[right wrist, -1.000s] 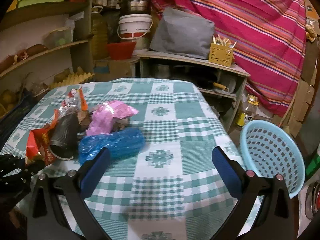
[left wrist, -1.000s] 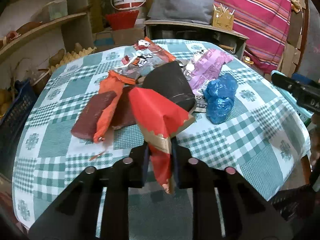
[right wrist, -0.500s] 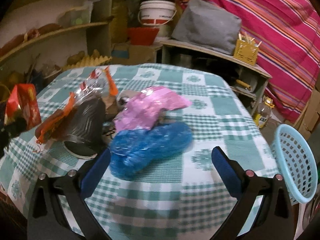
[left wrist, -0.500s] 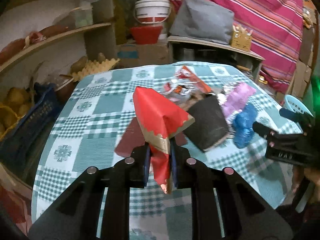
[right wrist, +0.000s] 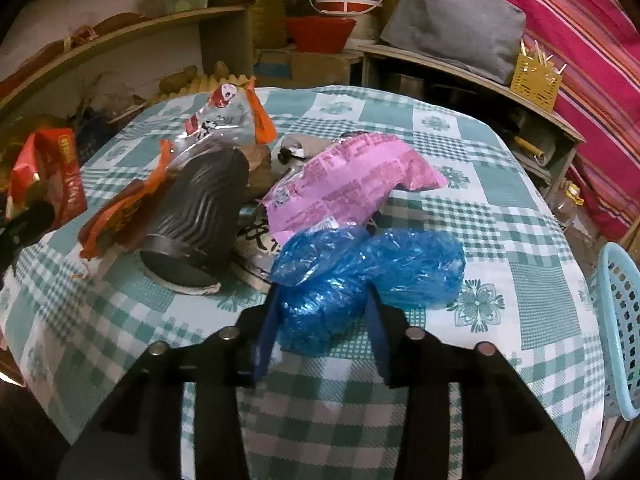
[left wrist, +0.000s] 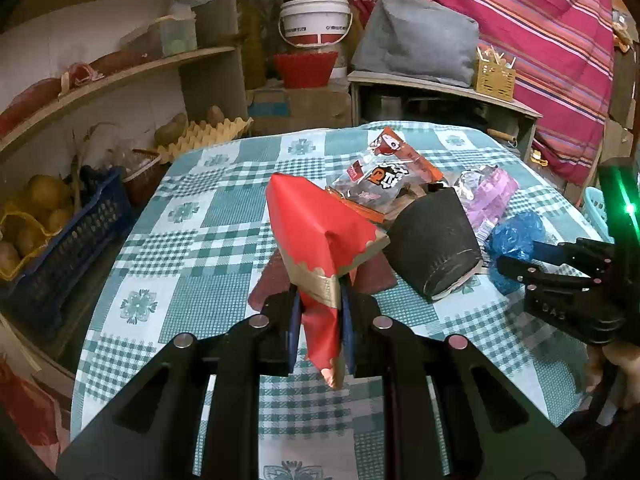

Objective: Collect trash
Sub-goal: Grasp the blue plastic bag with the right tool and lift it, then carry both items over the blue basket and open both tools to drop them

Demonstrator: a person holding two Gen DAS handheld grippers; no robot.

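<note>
Checked cloth: a green-and-white tablecloth covers the surface [right wrist: 520, 248], which carries the heap of trash.
Light blue plastic basket [right wrist: 622, 328]: stands off the surface's right edge; probably where the trash goes.
Dark ribbed paper cup [right wrist: 200, 216]: lies on its side in the heap; light and crushable, best taken across its body.
Pink foil wrapper [right wrist: 352, 188]: rests against the blue bag; thin and slippery, so pinch a fold.
Crumpled blue plastic bag [right wrist: 372, 272]: lies on the surface nearest the right gripper [right wrist: 322, 320]; soft, near weightless, it should compress under a grip on its bunched near end.
Red-and-gold paper wrapper [left wrist: 320, 248]: held clear of the surface; stiff enough to stand upright.
Left gripper [left wrist: 320, 320]: jaws clamped on the wrapper's lower end.
Right gripper: jaws have just been closing, with the bag's near end between them, pads pressing its sides.
</note>
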